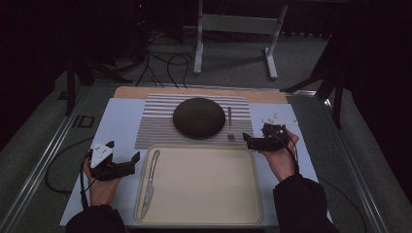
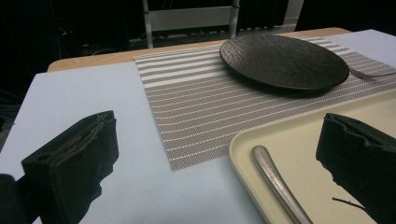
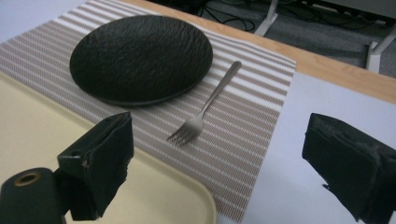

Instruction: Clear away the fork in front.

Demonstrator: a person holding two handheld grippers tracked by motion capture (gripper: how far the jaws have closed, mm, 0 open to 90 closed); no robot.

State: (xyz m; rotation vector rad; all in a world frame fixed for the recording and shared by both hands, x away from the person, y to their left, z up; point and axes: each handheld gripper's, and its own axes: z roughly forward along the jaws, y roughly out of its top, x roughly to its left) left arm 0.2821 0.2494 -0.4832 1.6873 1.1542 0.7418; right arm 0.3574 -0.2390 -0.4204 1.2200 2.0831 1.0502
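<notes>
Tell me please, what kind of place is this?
Probably a lab or studio set up for recording, not a home: a dark room, cables on the floor, and a table staged with a placemat and tray.

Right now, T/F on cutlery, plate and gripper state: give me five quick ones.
1. The knife lies in the tray. True.
2. The fork lies left of the plate in the high view. False: it lies right of the plate, on the striped placemat.
3. The left gripper is shut on the knife. False: its jaws stand open and hold nothing.
4. The right gripper is open. True.
5. The plate holds food. False: it is bare.
</notes>
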